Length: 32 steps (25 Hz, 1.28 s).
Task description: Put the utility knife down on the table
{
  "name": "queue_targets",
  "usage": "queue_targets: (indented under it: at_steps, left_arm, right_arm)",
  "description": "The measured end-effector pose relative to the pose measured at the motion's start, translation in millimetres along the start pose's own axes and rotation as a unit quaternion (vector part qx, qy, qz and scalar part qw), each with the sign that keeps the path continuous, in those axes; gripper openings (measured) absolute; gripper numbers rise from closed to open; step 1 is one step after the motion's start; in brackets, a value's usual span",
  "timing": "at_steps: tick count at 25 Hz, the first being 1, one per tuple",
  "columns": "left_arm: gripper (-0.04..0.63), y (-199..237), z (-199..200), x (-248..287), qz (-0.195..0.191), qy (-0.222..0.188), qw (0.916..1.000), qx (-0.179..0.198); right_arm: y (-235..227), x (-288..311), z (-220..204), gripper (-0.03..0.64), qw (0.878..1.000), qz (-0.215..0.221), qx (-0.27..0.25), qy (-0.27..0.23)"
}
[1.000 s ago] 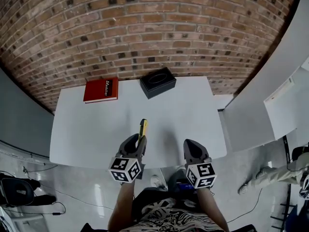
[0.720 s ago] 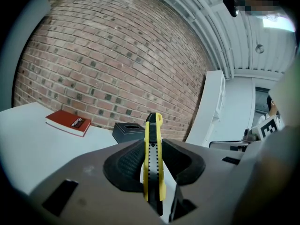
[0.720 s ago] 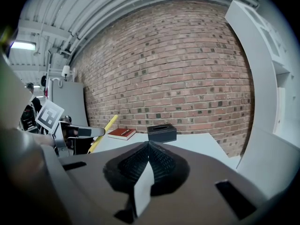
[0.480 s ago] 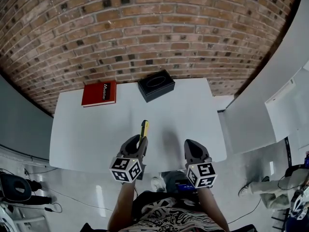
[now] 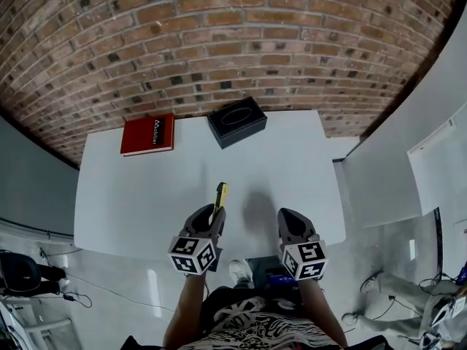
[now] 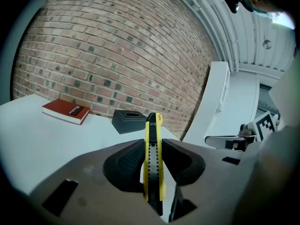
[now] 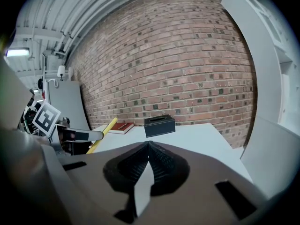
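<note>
Utility knife (image 6: 153, 144): clamped on edge in your left claw (image 5: 209, 219), long axis running forward out of the jaws toward the brick wall, over the worktop's (image 5: 139, 195) near part. Right claw (image 7: 147, 163): closed, empty, alongside. Your likely move: straight down.

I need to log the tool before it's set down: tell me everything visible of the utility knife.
The utility knife is slim, with a yellow, plastic-looking body and a black ridged track along its face. No blade shows at its tip. The left gripper is clamped on its lower part; its tip points forward past the jaws, over the white table. Nothing else visibly touches it.
</note>
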<state>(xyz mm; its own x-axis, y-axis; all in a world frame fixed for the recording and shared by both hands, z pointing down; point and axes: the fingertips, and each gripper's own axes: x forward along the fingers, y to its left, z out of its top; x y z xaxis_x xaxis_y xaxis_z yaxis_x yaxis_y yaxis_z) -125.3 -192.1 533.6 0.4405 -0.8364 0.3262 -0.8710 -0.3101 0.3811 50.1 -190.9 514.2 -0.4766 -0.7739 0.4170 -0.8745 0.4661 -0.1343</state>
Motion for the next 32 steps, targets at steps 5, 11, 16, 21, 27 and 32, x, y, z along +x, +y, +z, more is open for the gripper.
queue_targets:
  at_steps: [5,11,16,21,27,32]
  left_arm:
    - [0.120,8,-22,7,0.010,0.026,0.9995,-0.012]
    - [0.120,10,-49,18,0.014,0.056,0.9982,-0.013]
    - [0.120,13,-78,22,0.021,0.094,0.9953,-0.007]
    - [0.120,18,-98,29,0.032,0.120,0.9922,-0.009]
    - [0.120,24,-121,40,0.046,0.154,0.9871,0.000]
    - [0.120,28,-135,53,0.056,0.180,0.9819,0.018]
  right_arm:
    - [-5,9,-15,0.000,1.000,0.005,0.008,0.024]
    - [-9,15,-30,0.000,0.999,0.017,0.012,0.044]
    - [-17,16,-46,0.000,0.997,0.018,0.021,0.068]
    - [-22,18,-59,0.001,0.995,0.021,0.028,0.091]
    - [-26,24,-68,0.000,0.993,0.030,0.030,0.115]
    - [-33,33,-66,0.000,0.989,0.040,0.080,0.117]
